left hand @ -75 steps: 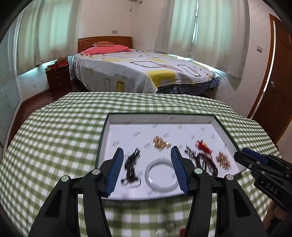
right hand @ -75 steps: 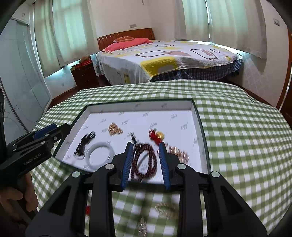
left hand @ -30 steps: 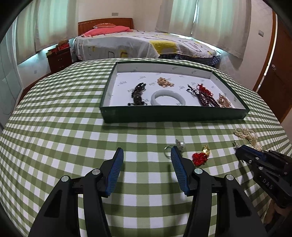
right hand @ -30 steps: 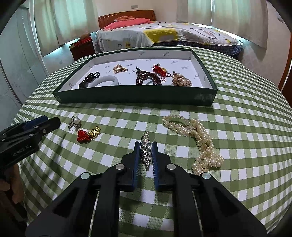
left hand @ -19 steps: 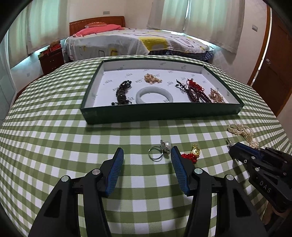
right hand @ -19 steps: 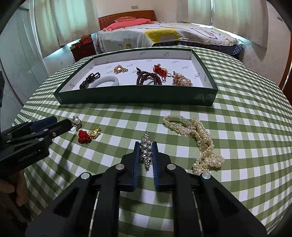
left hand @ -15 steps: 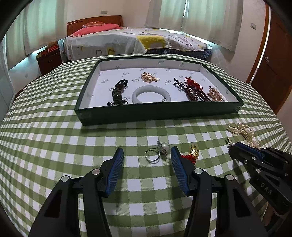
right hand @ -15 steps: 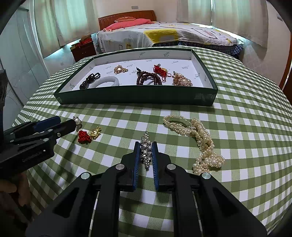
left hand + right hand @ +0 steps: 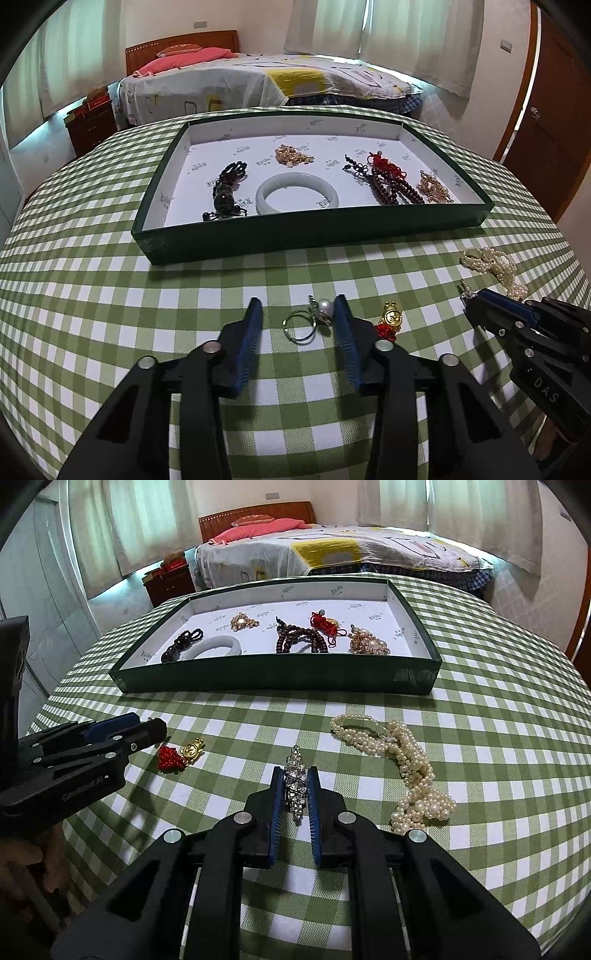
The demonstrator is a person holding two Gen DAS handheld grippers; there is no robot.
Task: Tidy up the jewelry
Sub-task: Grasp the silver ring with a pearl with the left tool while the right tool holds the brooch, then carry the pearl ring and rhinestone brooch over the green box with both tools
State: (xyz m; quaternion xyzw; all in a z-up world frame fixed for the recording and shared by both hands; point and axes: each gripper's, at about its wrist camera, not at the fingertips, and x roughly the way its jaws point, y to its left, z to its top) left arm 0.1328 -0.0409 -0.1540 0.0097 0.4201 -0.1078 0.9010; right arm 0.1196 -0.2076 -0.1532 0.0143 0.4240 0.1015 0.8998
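Note:
A green tray with a white liner holds several pieces: a jade bangle, dark beads and gold pieces. My left gripper is open, low over the checked cloth, with a pearl ring between its fingers. A red and gold charm lies just right of it. My right gripper is shut on a rhinestone clip resting on the cloth. A pearl necklace lies to its right. The tray shows in the right wrist view too.
The round table has a green checked cloth. A bed stands behind the table, a wooden door at the right. The table edge curves down close in front of both grippers.
My left gripper has moved forward and down, so the pearl ring now sits between its fingers, which stand closer together. My right gripper has stayed shut on the clip.

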